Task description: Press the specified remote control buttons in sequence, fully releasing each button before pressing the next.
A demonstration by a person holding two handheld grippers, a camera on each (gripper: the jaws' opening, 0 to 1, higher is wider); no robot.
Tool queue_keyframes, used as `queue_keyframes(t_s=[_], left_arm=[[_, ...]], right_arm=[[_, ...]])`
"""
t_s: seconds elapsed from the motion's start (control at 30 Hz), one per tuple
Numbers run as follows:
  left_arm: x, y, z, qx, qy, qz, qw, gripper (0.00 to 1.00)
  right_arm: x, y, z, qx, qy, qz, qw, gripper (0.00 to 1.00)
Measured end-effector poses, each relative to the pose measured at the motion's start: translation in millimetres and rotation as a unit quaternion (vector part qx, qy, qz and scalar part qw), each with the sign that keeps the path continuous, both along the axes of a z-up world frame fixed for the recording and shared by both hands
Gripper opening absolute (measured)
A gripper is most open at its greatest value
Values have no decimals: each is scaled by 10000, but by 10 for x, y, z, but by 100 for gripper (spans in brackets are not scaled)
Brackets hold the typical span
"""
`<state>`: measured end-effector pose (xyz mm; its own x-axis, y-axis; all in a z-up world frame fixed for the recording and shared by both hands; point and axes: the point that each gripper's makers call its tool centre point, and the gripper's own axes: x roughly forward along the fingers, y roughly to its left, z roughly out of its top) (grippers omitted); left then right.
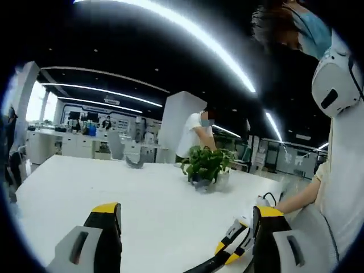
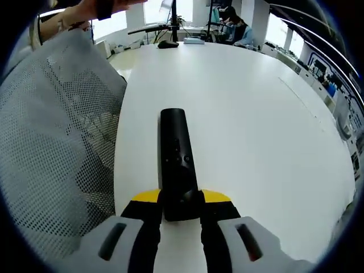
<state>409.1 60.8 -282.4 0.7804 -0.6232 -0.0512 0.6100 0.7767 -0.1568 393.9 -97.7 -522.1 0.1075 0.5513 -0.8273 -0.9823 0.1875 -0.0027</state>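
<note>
Clamping the near end of the black remote (image 2: 175, 165), the right gripper (image 2: 181, 207) holds it between its yellow-tipped jaws, the remote pointing straight ahead over the white table (image 2: 256, 114). Beside it hangs grey mesh fabric (image 2: 57, 142). The left gripper (image 1: 187, 219) stands open above the table, facing a potted plant (image 1: 206, 166).

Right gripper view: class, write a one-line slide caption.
Right gripper clamps a slim black remote control above the white table.
</note>
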Motion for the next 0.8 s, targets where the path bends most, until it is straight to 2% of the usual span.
queue_keyframes(t_s=[0.1,0.17,0.23,0.33,0.4,0.43,0.47,0.53,0.67,0.8], left_arm=[[-105,165,-85,69,68,416,9991,100],[-163,222,-169,313,100,565,9979,100],[-211,260,-195,414,56,723,9965,100],[-242,294,-81,122,-163,1013,9946,100],[-222,294,22,112,-419,1138,9926,100],[-206,270,48,-12,-442,1096,9930,100],[-188,241,20,-77,-310,991,9946,100],[-194,232,-123,139,7,895,9959,100],[-228,215,-72,399,-375,898,9945,100],[-241,199,-78,413,-372,837,9949,100]], right_arm=[[1,-1,1,10,-1,-11,10000,25],[2,-2,1,20,-4,-17,10000,25],[2,-1,1,22,-5,-30,10000,25],[3,0,1,34,-11,-49,10000,25],[3,0,2,55,-12,-62,10000,25],[3,0,2,60,-12,-63,10000,25],[3,0,2,75,-12,-70,9999,25],[2,1,3,93,-14,-76,9999,25],[1,2,5,105,-11,-88,9999,25],[-1,4,7,88,-18,-13,10000,25]])
